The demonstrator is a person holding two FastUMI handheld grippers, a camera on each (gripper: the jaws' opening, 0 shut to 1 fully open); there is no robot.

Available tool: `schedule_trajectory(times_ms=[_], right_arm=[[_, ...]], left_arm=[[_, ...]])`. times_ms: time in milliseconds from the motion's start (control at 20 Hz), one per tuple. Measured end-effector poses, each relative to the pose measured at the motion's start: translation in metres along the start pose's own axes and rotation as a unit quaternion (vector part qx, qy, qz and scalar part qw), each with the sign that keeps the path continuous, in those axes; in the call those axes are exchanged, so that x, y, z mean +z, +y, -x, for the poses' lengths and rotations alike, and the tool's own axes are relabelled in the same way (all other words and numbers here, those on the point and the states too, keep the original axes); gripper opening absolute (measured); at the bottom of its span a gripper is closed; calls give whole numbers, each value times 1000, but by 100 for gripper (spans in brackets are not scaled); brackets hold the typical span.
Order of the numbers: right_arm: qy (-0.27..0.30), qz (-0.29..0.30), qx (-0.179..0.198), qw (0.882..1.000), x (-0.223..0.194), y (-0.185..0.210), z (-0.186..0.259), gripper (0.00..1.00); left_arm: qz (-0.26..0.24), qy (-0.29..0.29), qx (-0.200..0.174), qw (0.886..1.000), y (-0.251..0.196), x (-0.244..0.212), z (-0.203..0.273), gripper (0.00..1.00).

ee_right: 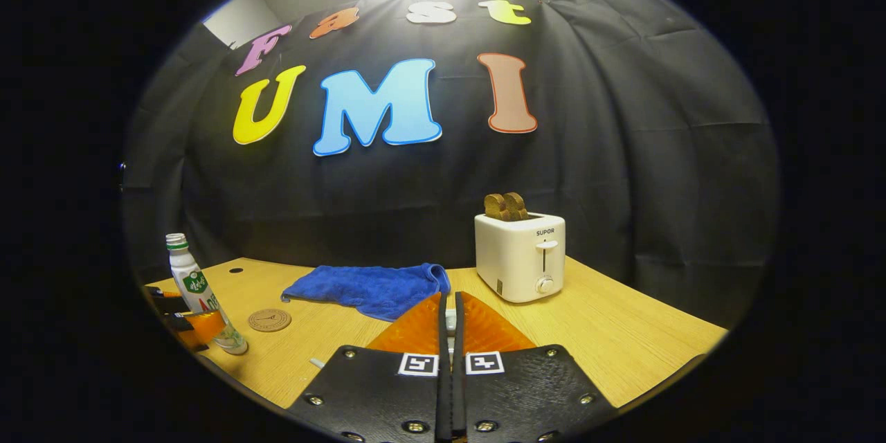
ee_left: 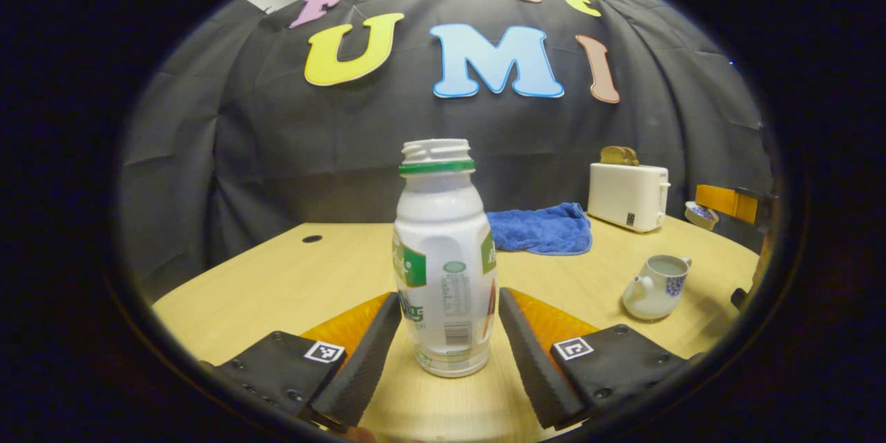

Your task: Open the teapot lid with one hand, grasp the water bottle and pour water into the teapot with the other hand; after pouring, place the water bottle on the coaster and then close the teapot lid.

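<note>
A: Left gripper view: the bottle [ee_left: 443,256] is stood on the table [ee_left: 277,284], uncapped, between the left gripper [ee_left: 443,349]'s wide-spread fingers, not yet squeezed.

B: A level grip low on the body is advised. The teapot [ee_left: 654,287] is seen lidless, well apart.

A: The right gripper [ee_right: 450,387] is pressed closed on a small pale piece, likely the lid; the coaster [ee_right: 269,320] is seen beside the bottle.

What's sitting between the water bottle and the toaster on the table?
A blue towel lies between the water bottle and the toaster; the left gripper view shows it.
</note>
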State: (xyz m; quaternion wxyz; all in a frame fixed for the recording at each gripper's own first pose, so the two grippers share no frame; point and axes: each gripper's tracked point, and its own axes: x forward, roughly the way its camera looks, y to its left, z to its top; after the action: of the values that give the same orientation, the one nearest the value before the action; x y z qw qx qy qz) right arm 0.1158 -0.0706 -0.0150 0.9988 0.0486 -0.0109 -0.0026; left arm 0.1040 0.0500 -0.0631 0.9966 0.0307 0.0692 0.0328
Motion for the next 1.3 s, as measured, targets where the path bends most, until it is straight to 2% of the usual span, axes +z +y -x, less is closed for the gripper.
schedule_trajectory(times_ms=[50, 150, 200, 250, 350, 650, 800, 900, 950, 1050, 1150, 1300], right_arm=[[1, -3, -3, 1000, -1, -2, 0, 0], [2, -9, -9, 1000, -1, -8, 0, 0], [2, -12, -12, 1000, -1, -10, 0, 0], [3, -16, -14, 1000, -2, -12, 0, 0], [6, -25, -18, 1000, -4, -16, -1, 0], [12, -45, -25, 999, -8, -23, -2, 0], [12, -51, -34, 998, -9, -30, -2, 0], [13, -49, -39, 998, -11, -33, -3, 0], [13, -50, -40, 998, -12, -35, -4, 0], [15, -54, -44, 997, -14, -38, -5, 0], [16, -58, -48, 997, -14, -41, -6, 0], [11, -57, -56, 997, -12, -47, -4, 0]], left_arm=[[-3, 4, 4, 1000, 1, 0, -2, 100], [-6, 11, 2, 1000, 0, -3, -5, 88], [-7, 13, 5, 1000, 1, -3, -6, 94], [-6, 13, 5, 1000, 1, -2, -8, 88], [-4, 13, 7, 1000, 0, -3, -5, 92], [-34, 13, 12, 999, -7, -1, -4, 87], [-79, 18, 16, 997, -15, 1, -2, 82], [-119, 19, 25, 992, -18, 3, 0, 87], [-139, 19, 29, 990, -20, 3, 0, 77], [-179, 18, 31, 983, -26, 3, -1, 87], [-221, 13, 41, 974, -26, 7, -2, 87], [-296, -4, 71, 952, -22, 23, 0, 87]])
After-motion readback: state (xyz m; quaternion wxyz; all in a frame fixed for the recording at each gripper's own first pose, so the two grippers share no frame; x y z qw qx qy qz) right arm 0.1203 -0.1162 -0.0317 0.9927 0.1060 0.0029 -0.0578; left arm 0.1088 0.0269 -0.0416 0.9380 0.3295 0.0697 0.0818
